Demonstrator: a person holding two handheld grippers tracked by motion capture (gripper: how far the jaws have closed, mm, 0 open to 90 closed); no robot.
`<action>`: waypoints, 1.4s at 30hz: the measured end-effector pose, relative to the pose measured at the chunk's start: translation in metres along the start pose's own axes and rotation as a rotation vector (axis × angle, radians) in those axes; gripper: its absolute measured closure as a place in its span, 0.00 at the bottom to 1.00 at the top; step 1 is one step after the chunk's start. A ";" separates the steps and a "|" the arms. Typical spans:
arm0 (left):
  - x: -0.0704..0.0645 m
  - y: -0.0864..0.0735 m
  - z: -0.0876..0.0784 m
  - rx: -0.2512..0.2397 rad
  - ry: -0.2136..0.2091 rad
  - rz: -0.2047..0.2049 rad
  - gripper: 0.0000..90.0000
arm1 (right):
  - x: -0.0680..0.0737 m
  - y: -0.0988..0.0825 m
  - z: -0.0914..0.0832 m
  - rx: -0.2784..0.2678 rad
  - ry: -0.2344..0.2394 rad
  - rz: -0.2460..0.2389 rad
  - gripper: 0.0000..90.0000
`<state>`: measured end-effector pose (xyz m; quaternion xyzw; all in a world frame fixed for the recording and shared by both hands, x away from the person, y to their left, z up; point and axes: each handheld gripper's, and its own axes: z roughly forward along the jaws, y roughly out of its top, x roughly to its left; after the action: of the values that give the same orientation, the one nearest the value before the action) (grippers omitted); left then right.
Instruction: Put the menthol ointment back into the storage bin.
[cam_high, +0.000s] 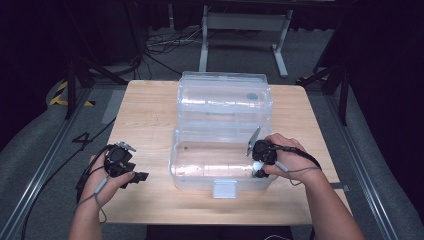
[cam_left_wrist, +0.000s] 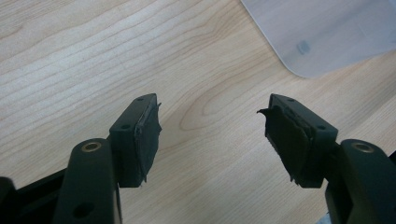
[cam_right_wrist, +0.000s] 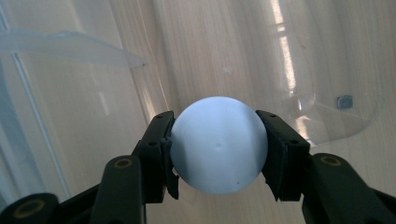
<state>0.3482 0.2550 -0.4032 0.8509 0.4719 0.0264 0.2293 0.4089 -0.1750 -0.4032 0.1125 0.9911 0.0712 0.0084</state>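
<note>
A clear plastic box (cam_high: 222, 160) with its lid (cam_high: 225, 95) swung open stands in the middle of the wooden table (cam_high: 150, 110). My right gripper (cam_high: 257, 167) hangs over the box's right end, and in the right gripper view its jaws are shut on a pale white ball (cam_right_wrist: 218, 144) above the see-through bottom. The ball (cam_high: 258, 166) shows as a bright spot under the right hand. My left gripper (cam_high: 142, 176) rests low over the table left of the box. Its jaws stand open with bare wood between them in the left gripper view (cam_left_wrist: 210, 140).
A white latch (cam_high: 224, 189) sticks out from the box's front wall. One corner of the box (cam_left_wrist: 322, 32) reaches into the left gripper view at top right. Bare wood lies left of the box and along the front edge. Cables trail from both grippers.
</note>
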 end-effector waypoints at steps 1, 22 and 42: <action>0.000 0.000 0.000 0.001 -0.002 0.000 0.40 | 0.000 0.000 0.000 0.009 0.000 -0.005 0.56; -0.001 0.002 0.003 0.010 -0.007 0.010 0.40 | -0.003 -0.006 0.000 0.042 0.027 0.038 0.56; -0.003 0.009 -0.001 -0.014 -0.013 0.036 0.40 | -0.003 -0.017 -0.008 -0.088 0.042 0.098 0.52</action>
<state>0.3532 0.2493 -0.3982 0.8578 0.4548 0.0282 0.2377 0.4080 -0.1929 -0.3975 0.1591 0.9802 0.1176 -0.0108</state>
